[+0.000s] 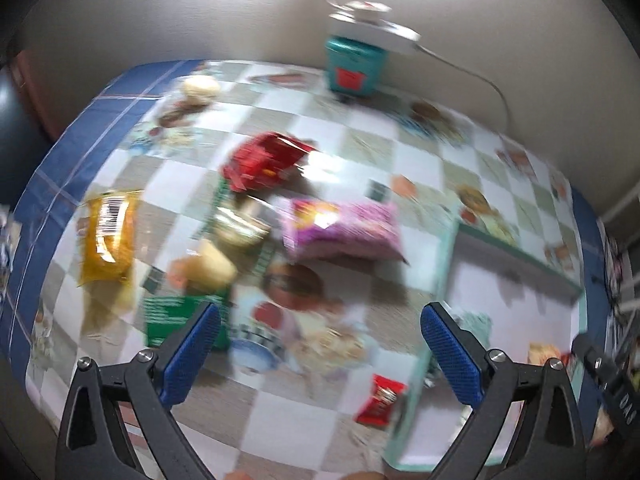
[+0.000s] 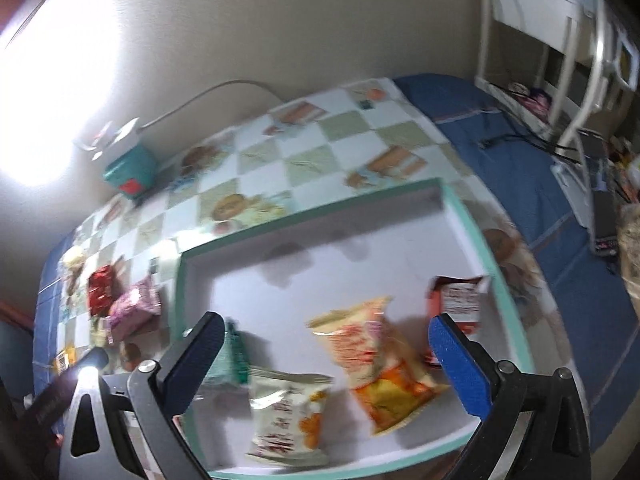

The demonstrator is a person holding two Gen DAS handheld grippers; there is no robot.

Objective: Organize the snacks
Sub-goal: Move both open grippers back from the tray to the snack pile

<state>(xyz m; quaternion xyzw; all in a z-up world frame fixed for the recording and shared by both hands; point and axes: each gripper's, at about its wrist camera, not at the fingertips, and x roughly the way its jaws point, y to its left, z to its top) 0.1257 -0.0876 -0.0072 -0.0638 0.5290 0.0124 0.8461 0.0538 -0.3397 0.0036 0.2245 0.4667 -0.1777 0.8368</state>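
Snacks split between two spots. In the shallow white tray w/ mint-green rim [image 2: 472,216], right-wrist view: cream-and-orange crinkly snack bag [image 2: 376,360] mid-tray, white snack pouch w/ orange print [image 2: 288,412] just left of it near the front edge, red-and-white packet [image 2: 456,300] against the right wall, pale green packet [image 2: 232,356] at the left wall, partly behind a finger.

Rest lie loose on the checkered, food-print counter cloth [image 1: 360,140], left-wrist view, all left of the tray [image 1: 516,252]: pink snack bag [image 1: 344,228] nearest the tray, shiny red bag [image 1: 264,160] behind it, yellow packet w/ barcode [image 1: 106,236] far left, green packet [image 1: 168,316] near the left finger, small red sachet [image 1: 378,400] just beside the tray's left rim. A few more blurred wrappers mid-cluster – can't tell what.

Left gripper [image 1: 320,344]: blue-padded fingers spread wide, nothing between them, over the cloth by the tray's left edge. View is motion-blurred.

Right gripper [image 2: 326,360]: fingers fully apart, gripping nothing – over the tray's front half, cream-and-orange bag seen in the gap, pads not on it.

Background: teal box w/ red label [image 1: 352,68] at the wall, white power strip [image 1: 376,28] on top, white cable [image 1: 496,92] trailing off. Blue plaid cloth [image 2: 532,184] borders the counter; white metal rack [image 2: 560,60] at right.
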